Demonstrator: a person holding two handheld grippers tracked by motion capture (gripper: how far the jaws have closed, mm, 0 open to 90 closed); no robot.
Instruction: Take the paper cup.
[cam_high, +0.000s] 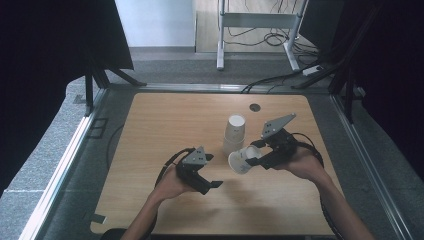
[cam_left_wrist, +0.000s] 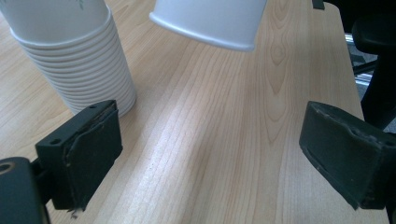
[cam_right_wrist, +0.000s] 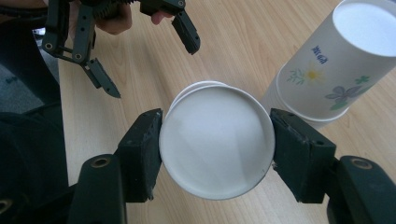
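While the right tool (cam_right_wrist: 215, 144) clenches a cup (cam_right_wrist: 217, 140) by its base, held off the surface (cam_high: 165, 125) just beside the stack (cam_high: 234, 132), the left tool (cam_left_wrist: 210, 154) waits released below it, so setting the cup down apart seems next.

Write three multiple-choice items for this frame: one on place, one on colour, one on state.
1. Where does the stack of cups stand?
A. On the table, beside the right tongs
B. On the floor
C. At the table's near left corner

2. What colour is the held cup?
A. Red
B. White
C. Black

3. How are the left tongs?
A. Shut on a cup
B. Open, holding nothing
C. Shut on a cable

Key: 1 A, the high view shows the stack on the table by the right tongs. 2 B, it is white between the jaws. 3 B, bare wood lies between the spread jaws.
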